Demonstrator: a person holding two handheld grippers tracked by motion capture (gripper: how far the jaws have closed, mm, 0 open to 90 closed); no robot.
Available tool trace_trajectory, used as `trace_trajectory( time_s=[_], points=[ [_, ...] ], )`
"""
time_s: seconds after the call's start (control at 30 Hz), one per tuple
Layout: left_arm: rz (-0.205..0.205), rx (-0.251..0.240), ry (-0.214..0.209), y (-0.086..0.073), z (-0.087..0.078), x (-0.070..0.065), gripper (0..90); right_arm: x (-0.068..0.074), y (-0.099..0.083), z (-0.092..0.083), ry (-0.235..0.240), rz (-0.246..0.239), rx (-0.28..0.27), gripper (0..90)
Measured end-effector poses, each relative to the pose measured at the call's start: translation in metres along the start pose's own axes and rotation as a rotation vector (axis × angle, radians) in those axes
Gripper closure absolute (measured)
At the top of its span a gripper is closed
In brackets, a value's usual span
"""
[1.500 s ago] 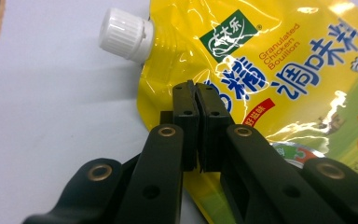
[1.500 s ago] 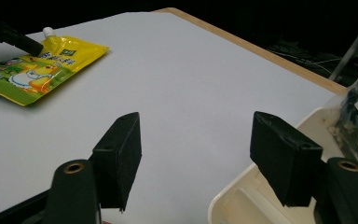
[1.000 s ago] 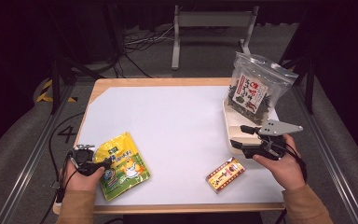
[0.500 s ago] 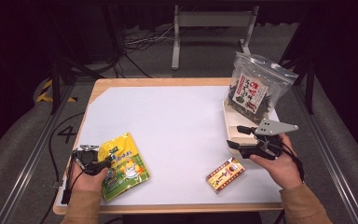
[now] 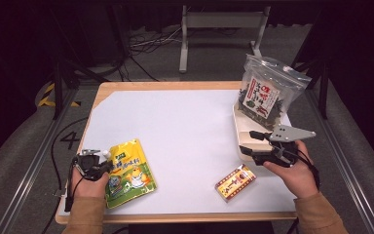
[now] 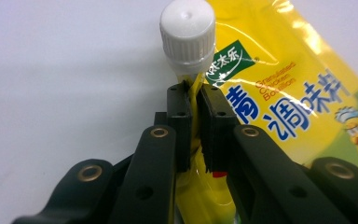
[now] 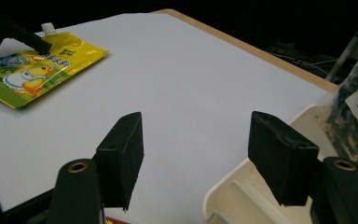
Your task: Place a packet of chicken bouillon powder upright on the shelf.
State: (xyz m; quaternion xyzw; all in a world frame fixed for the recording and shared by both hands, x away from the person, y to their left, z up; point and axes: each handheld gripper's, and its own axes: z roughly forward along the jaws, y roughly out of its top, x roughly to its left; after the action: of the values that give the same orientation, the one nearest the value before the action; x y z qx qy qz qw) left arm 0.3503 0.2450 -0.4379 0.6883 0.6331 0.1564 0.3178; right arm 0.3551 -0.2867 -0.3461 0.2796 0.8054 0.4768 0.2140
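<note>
A yellow spouted pouch [image 5: 129, 173] with a white cap [image 6: 187, 28] lies flat at the front left of the white table top. My left gripper [image 5: 104, 165] has just been closing, and its jaws now pinch the pouch's top edge just below the spout [image 6: 193, 93]. The pads press on the yellow film. At the right side, my right gripper [image 5: 253, 144] is held level with its jaws wide apart and nothing between them [image 7: 196, 140]. One of its jaws hangs over the rim of a cream tray [image 7: 242, 186].
A clear bag of dark dried food [image 5: 265, 92] stands in the cream tray [image 5: 238, 131] at the right edge. A small red and yellow box [image 5: 235, 182] lies near the front edge, left of my right hand. The white mat stretches across the middle.
The left gripper's jaws have come together onto the pouch's edge by the spout. The right hand and its gripper have kept their place.
</note>
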Motion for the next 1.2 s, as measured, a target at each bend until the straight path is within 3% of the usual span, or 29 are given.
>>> trace_trajectory(
  time_s=[0.13,0.2,0.3,0.43,0.5,0.63,0.73,0.83,1.0,1.2],
  points=[
    [0.021,-0.045,-0.038,0.007,-0.013,-0.002,83.9,-0.002,-0.001,-0.005,-0.01,0.004,0.002,39.6],
    [0.052,-0.085,-0.074,0.015,-0.027,-0.007,84.0,-0.002,-0.002,-0.007,-0.013,0.001,0.008,41.9],
    [0.078,-0.104,-0.093,0.018,-0.034,-0.01,84.0,-0.002,-0.002,-0.01,-0.014,-0.002,0.012,44.3],
    [0.119,-0.142,-0.168,0.026,-0.056,-0.017,84.2,-0.001,-0.002,-0.018,-0.019,-0.027,0.019,48.2],
    [0.129,-0.149,-0.178,0.027,-0.059,-0.02,84.4,-0.001,-0.002,-0.02,-0.022,-0.033,0.021,49.3],
    [0.193,-0.173,-0.252,0.033,-0.076,-0.032,84.6,-0.002,-0.001,-0.025,-0.02,-0.049,0.024,52.6],
    [0.264,-0.19,-0.306,0.036,-0.09,-0.045,84.8,-0.001,0.0,-0.027,-0.013,-0.063,0.028,55.4],
    [0.291,-0.209,-0.341,0.037,-0.097,-0.053,84.9,-0.001,0.001,-0.028,-0.003,-0.068,0.022,56.4],
    [0.35,-0.232,-0.366,0.04,-0.105,-0.062,85.1,0.002,0.002,-0.03,0.012,-0.07,0.014,57.0],
    [0.391,-0.249,-0.4,0.043,-0.108,-0.069,85.5,0.004,0.004,-0.031,0.025,-0.069,0.008,56.9]
  ],
)
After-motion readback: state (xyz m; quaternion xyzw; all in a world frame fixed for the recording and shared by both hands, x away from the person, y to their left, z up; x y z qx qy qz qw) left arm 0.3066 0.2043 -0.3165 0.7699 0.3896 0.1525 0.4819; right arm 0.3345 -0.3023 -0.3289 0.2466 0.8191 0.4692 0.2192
